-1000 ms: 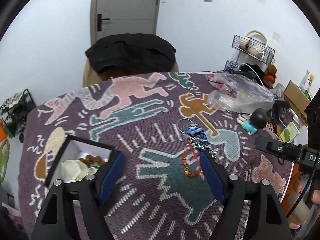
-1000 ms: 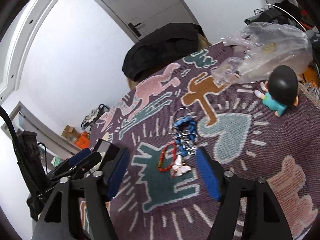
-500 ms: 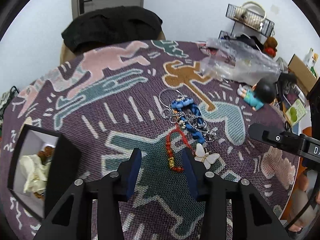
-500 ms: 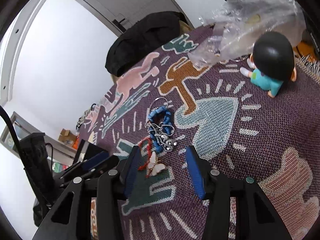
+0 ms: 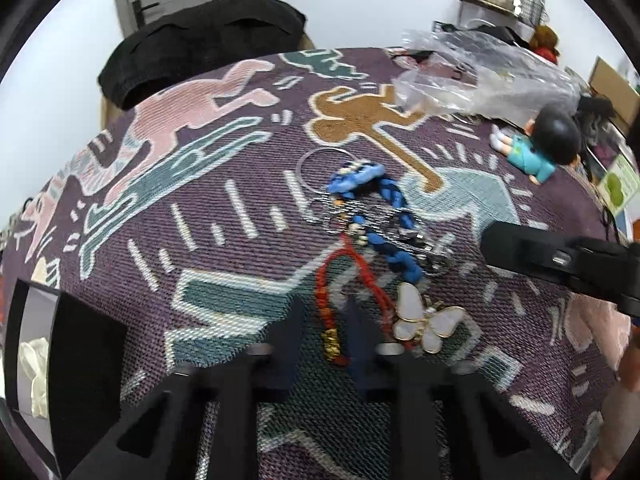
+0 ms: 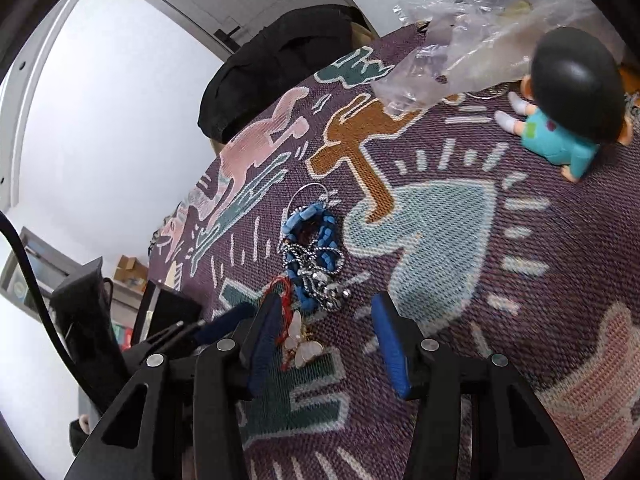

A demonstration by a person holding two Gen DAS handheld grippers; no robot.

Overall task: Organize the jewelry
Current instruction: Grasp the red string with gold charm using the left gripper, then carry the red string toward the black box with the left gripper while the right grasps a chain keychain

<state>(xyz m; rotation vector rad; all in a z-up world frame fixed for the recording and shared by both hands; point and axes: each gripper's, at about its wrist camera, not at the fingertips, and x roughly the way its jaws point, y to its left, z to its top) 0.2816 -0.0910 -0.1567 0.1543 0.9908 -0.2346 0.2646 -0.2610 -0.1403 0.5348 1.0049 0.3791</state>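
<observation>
My left gripper (image 5: pixel 325 334) is down low over the woven rug (image 5: pixel 224 200), jaws narrowed to a slim gap with the tail end of the red cord bracelet (image 5: pixel 334 300) sitting right between the blue pads. They're blurry and I can't tell if they're actually pinching the cord or just straddling it. The bracelet is a thin twisted red loop with a little gold bead near the bottom.

My right gripper (image 6: pixel 326 340) is spread wide, holding nothing, its ribbed blue pads (image 6: pixel 390 344) hanging over the same pile. In that view the left tong's tip (image 6: pixel 224 320) pokes in from the left side, near the red cord.

The jewelry is all in one tangled heap mid-rug: a chunky blue braided piece (image 5: pixel 384 208), a clump of silver ball chain (image 6: pixel 320 276), a plain thin wire ring (image 5: pixel 326 168), and a glossy white butterfly pendant (image 5: pixel 424 322) with gold edging just right of the bracelet. Everything's overlapping, so I can't say where one chain ends.

Off to the left edge there's an open black box (image 5: pixel 80 360) with white lining and something pale crumpled inside. At the rug's far right lie a crinkly clear plastic bag (image 5: pixel 480 80) and a small figurine (image 6: pixel 568 112) with a shiny black head and teal shirt, lying on the rug.
</observation>
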